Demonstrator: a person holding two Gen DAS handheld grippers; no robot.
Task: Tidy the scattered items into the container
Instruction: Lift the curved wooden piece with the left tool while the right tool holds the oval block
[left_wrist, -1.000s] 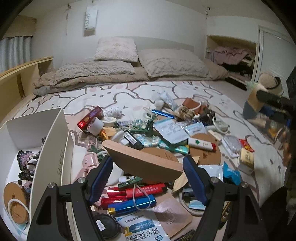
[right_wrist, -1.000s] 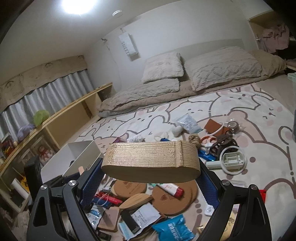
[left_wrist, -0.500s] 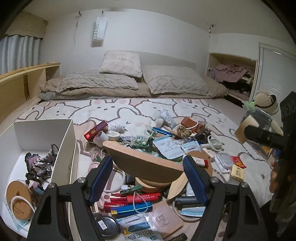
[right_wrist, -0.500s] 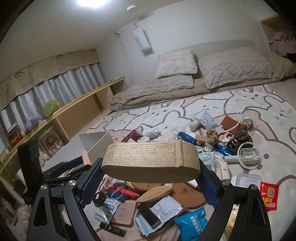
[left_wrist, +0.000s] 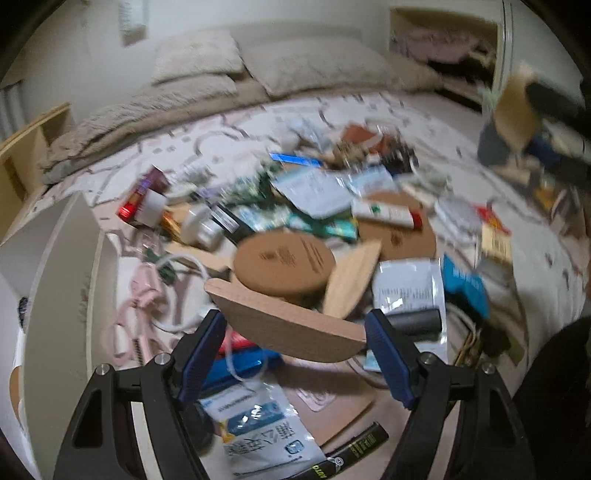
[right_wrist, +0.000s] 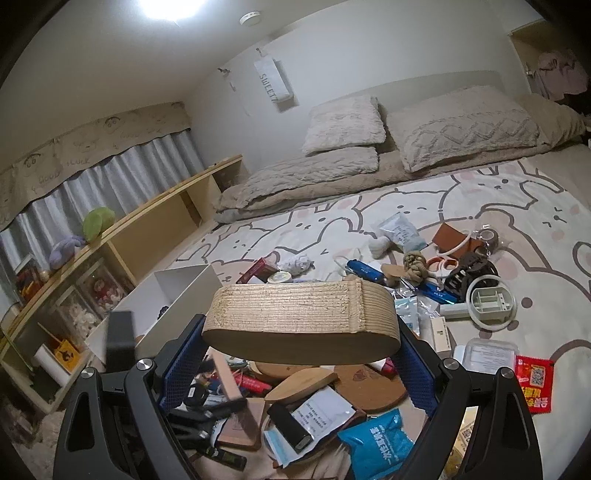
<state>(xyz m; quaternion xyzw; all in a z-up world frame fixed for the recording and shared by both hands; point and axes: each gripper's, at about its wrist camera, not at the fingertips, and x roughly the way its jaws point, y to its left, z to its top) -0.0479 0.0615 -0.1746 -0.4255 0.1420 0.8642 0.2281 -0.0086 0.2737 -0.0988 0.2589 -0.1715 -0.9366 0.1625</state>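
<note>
My left gripper (left_wrist: 295, 334) is shut on a flat leaf-shaped wooden board (left_wrist: 284, 325), held tilted above the pile of scattered items (left_wrist: 314, 229) on the bed. My right gripper (right_wrist: 301, 345) is shut on an oval woven-sided wooden box (right_wrist: 301, 317), held up over the pile (right_wrist: 314, 398). The white container (right_wrist: 173, 295) stands to the left in the right wrist view, and its wall (left_wrist: 55, 280) is at the left edge of the left wrist view. The left gripper also shows in the right wrist view (right_wrist: 122, 339), low left, beside the container. The left wrist view is blurred.
Round cork mats (left_wrist: 284, 262), packets, tubes, a pink cable device (left_wrist: 140, 295) and a white round holder (right_wrist: 491, 304) lie on the bunny-print sheet (right_wrist: 480, 199). Pillows (right_wrist: 461, 125) sit at the head. A low wooden shelf (right_wrist: 147, 236) runs along the left.
The left gripper has swung quickly and tilted down over the pile, still holding the board. The right gripper has shifted a little, bringing the shelf and container more into view, still holding the box.
</note>
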